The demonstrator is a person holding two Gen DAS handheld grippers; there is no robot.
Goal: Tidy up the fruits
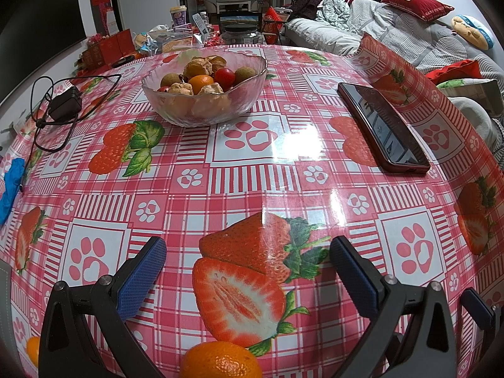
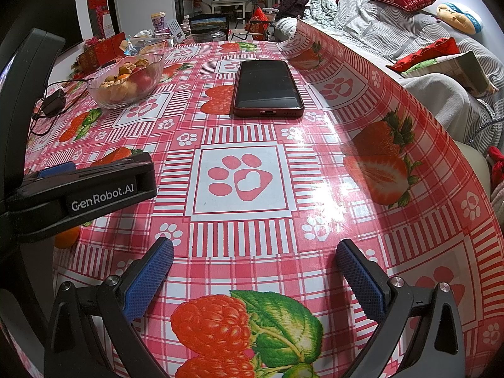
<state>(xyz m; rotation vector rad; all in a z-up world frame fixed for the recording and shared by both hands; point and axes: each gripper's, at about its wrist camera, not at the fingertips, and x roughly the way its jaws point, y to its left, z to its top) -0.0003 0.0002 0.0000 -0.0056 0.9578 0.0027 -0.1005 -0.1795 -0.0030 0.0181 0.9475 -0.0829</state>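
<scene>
A glass bowl [image 1: 204, 94] holding walnuts, longans, an orange and a red tomato stands at the table's far side; it also shows at the upper left as the glass bowl [image 2: 126, 78]. An orange [image 1: 220, 360] lies on the cloth at the bottom edge of the left wrist view, just behind my left gripper [image 1: 248, 250], which is open and empty. A second orange [image 1: 32, 349] peeks out at the lower left. My right gripper [image 2: 255, 253] is open over bare cloth. The left gripper body [image 2: 78, 189] is at its left, with an orange [image 2: 66, 236] under it.
A dark phone in a red case [image 1: 382, 126] [image 2: 267, 86] lies on the red strawberry-print tablecloth [image 2: 242, 179]. A black charger with cable [image 1: 64, 107] sits left of the bowl. The cloth's right edge curls up. Boxes, jars and a sofa lie beyond the table.
</scene>
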